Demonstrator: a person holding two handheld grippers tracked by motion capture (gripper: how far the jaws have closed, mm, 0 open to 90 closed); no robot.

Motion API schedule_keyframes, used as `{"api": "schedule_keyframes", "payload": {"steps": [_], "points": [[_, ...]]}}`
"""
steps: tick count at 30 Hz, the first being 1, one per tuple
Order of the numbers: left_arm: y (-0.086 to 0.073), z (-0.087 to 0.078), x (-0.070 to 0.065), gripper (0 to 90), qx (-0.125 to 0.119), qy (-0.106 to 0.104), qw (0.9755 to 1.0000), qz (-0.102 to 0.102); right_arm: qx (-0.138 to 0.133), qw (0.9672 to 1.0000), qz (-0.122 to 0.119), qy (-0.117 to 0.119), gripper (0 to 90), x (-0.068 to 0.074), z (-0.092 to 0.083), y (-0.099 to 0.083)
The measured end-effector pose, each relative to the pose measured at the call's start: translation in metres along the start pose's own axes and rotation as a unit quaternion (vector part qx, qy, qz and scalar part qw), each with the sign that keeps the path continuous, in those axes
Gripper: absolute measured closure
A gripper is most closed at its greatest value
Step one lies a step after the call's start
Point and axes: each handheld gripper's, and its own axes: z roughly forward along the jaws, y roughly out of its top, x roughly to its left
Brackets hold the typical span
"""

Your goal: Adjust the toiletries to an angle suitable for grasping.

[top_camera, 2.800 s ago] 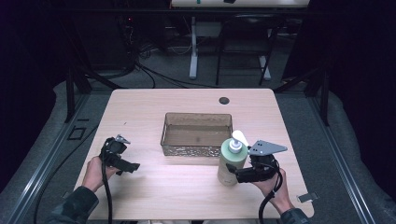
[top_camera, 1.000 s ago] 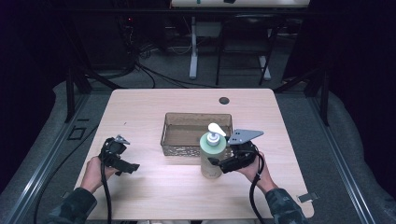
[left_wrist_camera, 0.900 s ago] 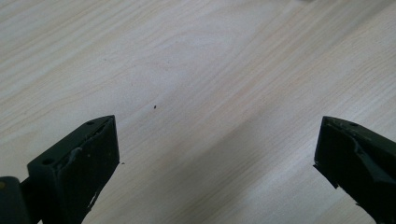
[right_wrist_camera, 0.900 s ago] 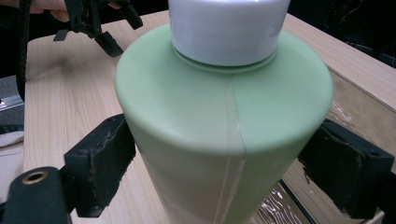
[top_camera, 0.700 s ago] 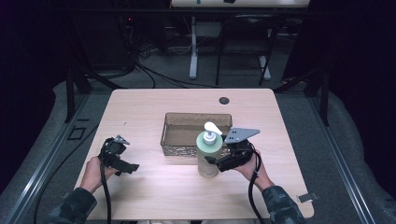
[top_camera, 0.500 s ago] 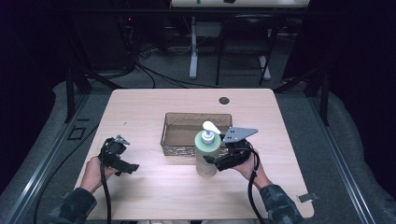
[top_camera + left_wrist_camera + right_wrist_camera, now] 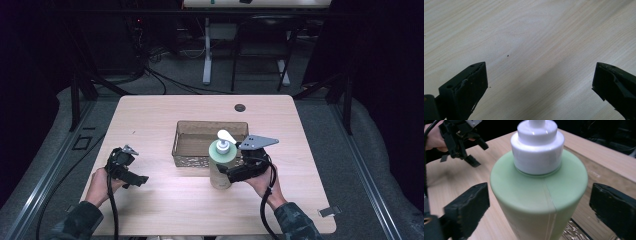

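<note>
Tabletop [image 7: 165, 120]: lying pale and wood-grained, carrying everything here, with a small dark round hole [image 7: 240, 107] sitting toward the far edge.
Tray [image 7: 192, 145]: resting near the middle of the tabletop, brownish and see-through, open at the top.
Bottle [image 7: 221, 167]: standing upright just in front of the tray's near right corner, toward the near edge; pale green body, white pump top [image 7: 225, 136] pointing away toward the far side; in the right gripper view sitting between the two jaws, with gaps showing on both sides at shoulder height.
Right claw [image 7: 227, 172]: reaching in from the near right side at bottle height, jaws [image 7: 536, 202] spread to either side of the bottle, not visibly pressing on it; grey three-cornered plate riding on top.
Left claw [image 7: 137, 180]: hanging low over bare wood near the near left corner, well apart from bottle and tray; jaws [image 7: 539, 82] spread wide, pinching nothing.
</note>
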Motion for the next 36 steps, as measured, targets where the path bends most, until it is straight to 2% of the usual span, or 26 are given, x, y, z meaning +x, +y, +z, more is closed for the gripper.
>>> {"api": "schedule_keyframes", "payload": {"steps": [2, 6, 8, 13, 17, 20, 36], "points": [[0.0, 0.0, 0.0, 0.0, 0.0, 0.0, 1.0, 0.0, 0.0, 1.0, -0.002, -0.007, 11.6, 0.004, 0.001, 0.002], [0.0, 0.0, 0.0, 0.0, 0.0, -0.003, 1.0, 0.001, 0.003, 0.9996, -0.011, -0.025, 11.7, 0.01, 0.003, 0.005], [-0.001, 0.0, 0.0, 0.0, 0.0, -0.004, 1.0, 0.0, 0.002, 0.9997, -0.013, -0.023, 11.8, 0.01, 0.004, 0.005], [0.0, 0.001, 0.0, 0.1, 0.001, -0.004, 1.0, 0.003, -0.005, 0.9996, -0.026, -0.005, 12.0, 0.006, 0.01, 0.007], [0.0, 0.001, -0.001, 0.1, 0.0, -0.004, 1.0, 0.004, -0.011, 0.999, -0.038, 0.02, 12.1, 0.003, 0.013, 0.007], [0.0, 0.0, -0.001, 0.1, -0.001, -0.004, 1.0, 0.007, -0.015, 0.9984, -0.037, 0.039, 12.1, -0.001, 0.015, 0.005], [-0.007, -0.004, 0.001, 0.2, -0.001, 0.001, 1.0, 0.002, -0.02, 0.9952, -0.053, 0.08, 12.1, -0.001, 0.027, 0.01]]}}
